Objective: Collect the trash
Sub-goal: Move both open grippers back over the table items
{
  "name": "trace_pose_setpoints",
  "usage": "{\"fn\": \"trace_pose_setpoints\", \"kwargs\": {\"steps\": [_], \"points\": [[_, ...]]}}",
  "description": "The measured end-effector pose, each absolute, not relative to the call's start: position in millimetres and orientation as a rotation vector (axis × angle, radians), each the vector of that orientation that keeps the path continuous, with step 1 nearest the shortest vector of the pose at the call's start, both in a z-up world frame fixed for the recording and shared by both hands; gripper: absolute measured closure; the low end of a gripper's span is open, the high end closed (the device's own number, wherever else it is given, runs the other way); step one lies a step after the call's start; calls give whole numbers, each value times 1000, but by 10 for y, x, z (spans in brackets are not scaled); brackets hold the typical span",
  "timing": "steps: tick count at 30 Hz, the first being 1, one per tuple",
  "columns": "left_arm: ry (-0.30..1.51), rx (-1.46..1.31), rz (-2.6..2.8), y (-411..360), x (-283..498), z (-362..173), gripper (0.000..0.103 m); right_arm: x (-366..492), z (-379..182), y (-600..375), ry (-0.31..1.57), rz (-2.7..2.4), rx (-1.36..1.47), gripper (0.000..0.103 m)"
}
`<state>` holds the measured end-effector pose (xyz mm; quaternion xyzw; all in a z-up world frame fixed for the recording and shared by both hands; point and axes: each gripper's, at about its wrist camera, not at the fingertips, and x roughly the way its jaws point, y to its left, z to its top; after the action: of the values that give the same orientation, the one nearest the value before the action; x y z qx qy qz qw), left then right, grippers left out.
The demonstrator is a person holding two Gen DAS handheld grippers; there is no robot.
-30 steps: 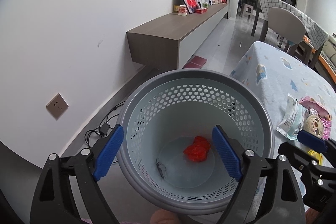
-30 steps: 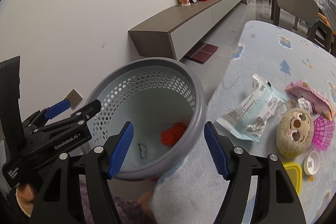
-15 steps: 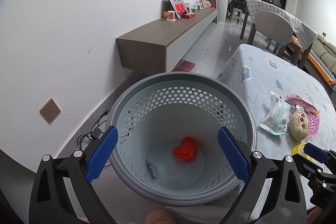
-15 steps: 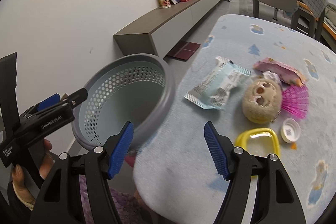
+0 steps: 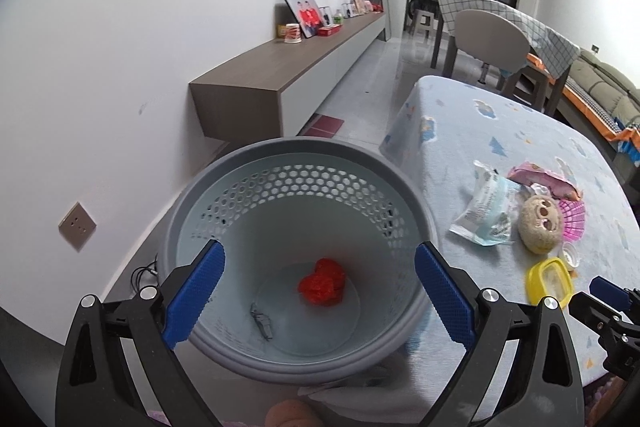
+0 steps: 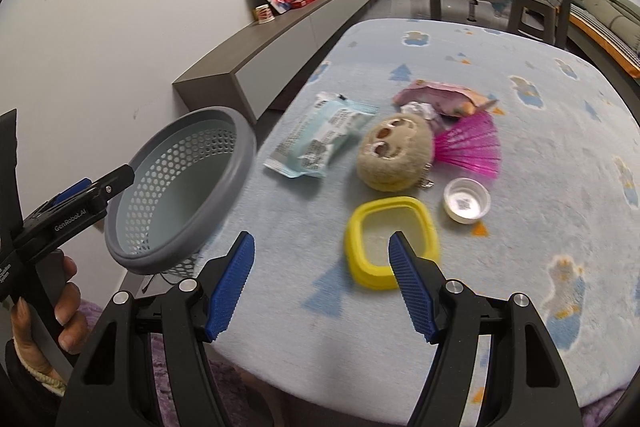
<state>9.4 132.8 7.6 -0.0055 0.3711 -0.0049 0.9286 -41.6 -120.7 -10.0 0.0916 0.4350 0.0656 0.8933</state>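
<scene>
The right gripper (image 6: 320,275) hangs wide open and empty just short of the yellow lid (image 6: 393,242); the left gripper (image 5: 316,303), open too, faces the bin (image 5: 298,263) (red scrap inside); go low, straddle one rim, close gently.

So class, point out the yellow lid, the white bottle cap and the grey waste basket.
yellow lid (image 6: 362,227): right wrist view, on its left rim.
white bottle cap (image 6: 466,201): right wrist view, on its inside centre.
grey waste basket (image 5: 320,147): left wrist view, on its far rim.

Table (image 6: 540,131), blue patterned cloth, centre frame: wrapper (image 6: 320,143), plush toy (image 6: 394,153), pink fan (image 6: 472,151), pink packet (image 6: 444,99), yellow lid (image 6: 356,239), white cap (image 6: 466,201).
</scene>
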Motion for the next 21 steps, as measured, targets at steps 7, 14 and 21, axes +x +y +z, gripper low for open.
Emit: {"fn": "trace_pose_setpoints", "kwargs": {"steps": [7, 14, 21], "points": [[761, 26, -89, 968, 41, 76, 9, -546, -102, -1515, 895, 72, 217, 36], [761, 57, -145, 663, -8, 65, 9, -622, -95, -1696, 884, 33, 234, 36], [763, 83, -178, 441, -18, 44, 9, -657, -171, -1816, 887, 12, 245, 36]]}}
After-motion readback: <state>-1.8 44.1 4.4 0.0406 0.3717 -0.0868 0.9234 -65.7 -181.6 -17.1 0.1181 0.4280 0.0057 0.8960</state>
